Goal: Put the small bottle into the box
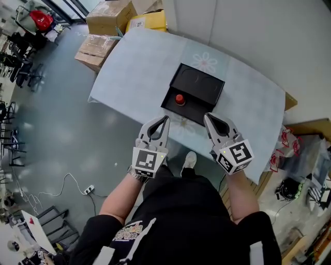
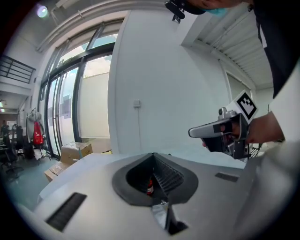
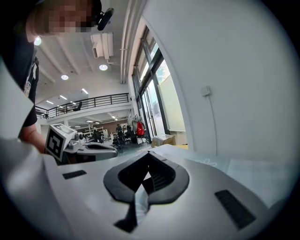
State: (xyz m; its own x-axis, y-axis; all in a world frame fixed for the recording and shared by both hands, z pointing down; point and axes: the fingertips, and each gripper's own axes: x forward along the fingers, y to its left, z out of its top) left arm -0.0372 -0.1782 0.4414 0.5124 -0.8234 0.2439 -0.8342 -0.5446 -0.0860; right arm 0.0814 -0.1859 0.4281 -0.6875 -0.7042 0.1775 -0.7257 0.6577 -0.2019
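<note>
Looking down from the head view: the small bottle (image 1: 179, 99), red cap, sits inside the black box (image 1: 207, 88), toward the box's left side and a bit back from its near wall. Nothing is touching it.

Left gripper (image 1: 166, 119) has its jaws pressed together w/ nothing clamped. Right gripper (image 1: 206, 117) is the same, tips meeting, empty. Both hang over the near edge of the table (image 1: 139, 67), pointing roughly toward the box. The bottle lies beyond both sets of tips, more or less between the two lines they point along and closer to the left one. In the left gripper view you can see the bottle through the hollow behind the closed tips, red and white and looking upright, but it's far off in the bg and not in the grip.

Room-wise, the box is about mid-table, w/ bare light-blue cloth all around it and more of it on the left. Left table edge drops to open grey floor (image 1: 57, 129). Cardboard boxes (image 1: 106, 15) and a yellow box (image 1: 147, 20) sit on the floor at the far left corner. White wall (image 1: 258, 31) runs close along the far side. Right of the table is cluttered w/ bags and stuff (image 1: 300, 160), too blurry to ID.

The grippers are side by side w/ a clear gap between them, not touching.
</note>
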